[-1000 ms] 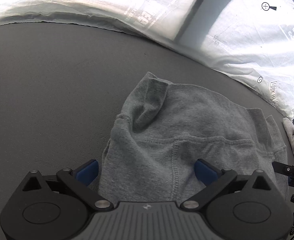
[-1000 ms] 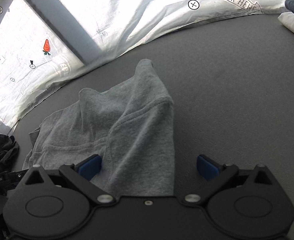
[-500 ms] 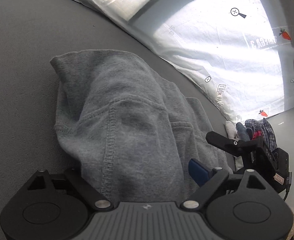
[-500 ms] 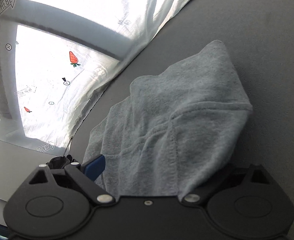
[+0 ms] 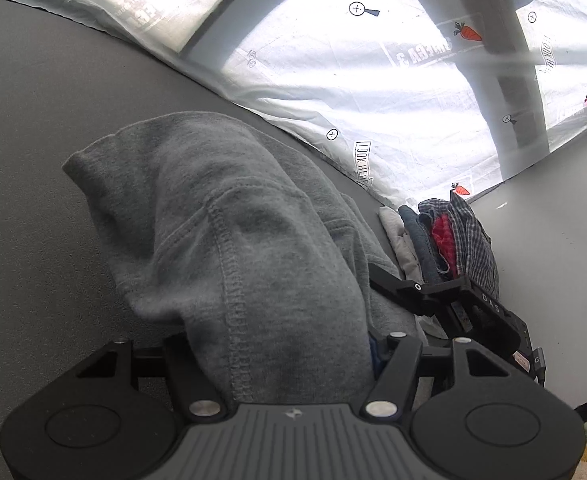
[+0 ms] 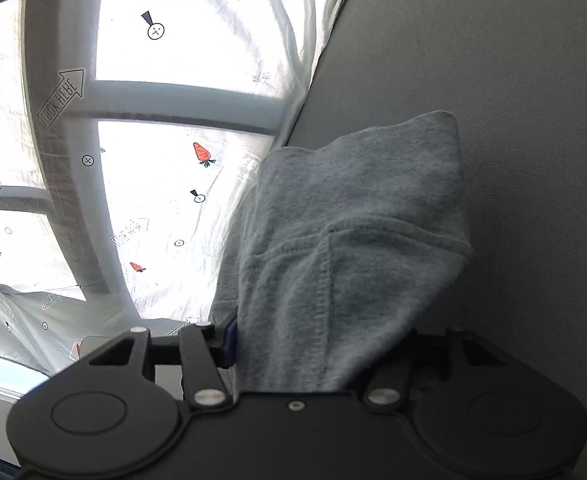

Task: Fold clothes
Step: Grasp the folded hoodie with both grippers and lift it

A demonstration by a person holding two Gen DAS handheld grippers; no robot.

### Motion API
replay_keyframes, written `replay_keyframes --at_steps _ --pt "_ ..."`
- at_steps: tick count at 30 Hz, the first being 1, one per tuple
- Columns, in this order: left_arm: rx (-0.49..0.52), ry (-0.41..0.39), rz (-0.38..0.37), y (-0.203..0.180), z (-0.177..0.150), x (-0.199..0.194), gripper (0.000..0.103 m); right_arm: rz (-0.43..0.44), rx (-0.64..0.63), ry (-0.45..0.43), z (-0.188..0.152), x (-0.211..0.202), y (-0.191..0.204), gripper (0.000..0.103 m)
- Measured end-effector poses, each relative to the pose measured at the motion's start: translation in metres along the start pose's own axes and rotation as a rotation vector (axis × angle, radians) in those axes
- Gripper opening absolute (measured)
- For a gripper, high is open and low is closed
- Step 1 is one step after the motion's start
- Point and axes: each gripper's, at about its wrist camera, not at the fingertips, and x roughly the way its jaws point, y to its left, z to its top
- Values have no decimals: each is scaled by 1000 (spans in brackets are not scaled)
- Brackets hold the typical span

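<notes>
A grey sweat garment (image 5: 229,232) with stitched seams hangs from both grippers above the dark grey table (image 5: 33,160). My left gripper (image 5: 281,356) is shut on one end of it; the cloth drapes over the fingers and hides them. My right gripper (image 6: 313,356) is shut on the other end of the garment (image 6: 345,240), which bunches up in front of the camera. The right gripper's black body (image 5: 445,300) shows in the left wrist view just right of the cloth.
A pile of folded clothes (image 5: 445,240), white, blue, red and checked, lies at the table's right end. A white printed sheet (image 5: 353,80) with carrots covers the window behind the table. A pale wall (image 5: 553,220) stands at the right.
Both grippers went from open around the cloth to shut on it and lifted it off the table. Both cameras tilted up toward the window.
</notes>
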Motion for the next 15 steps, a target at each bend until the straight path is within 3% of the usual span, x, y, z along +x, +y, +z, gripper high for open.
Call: replay_keyframes --at_steps 4,9,15 --pt "54 5 -50 -24 -10 -12 63 -1 -15 -73 -16 -39 11 55" --pt "128 69 -138 -57 -19 -8 63 -52 -60 -195 -34 -97 27 53" --pt "257 84 -195 -132 -36 26 63 -13 -69 -331 -16 -176 12 51"
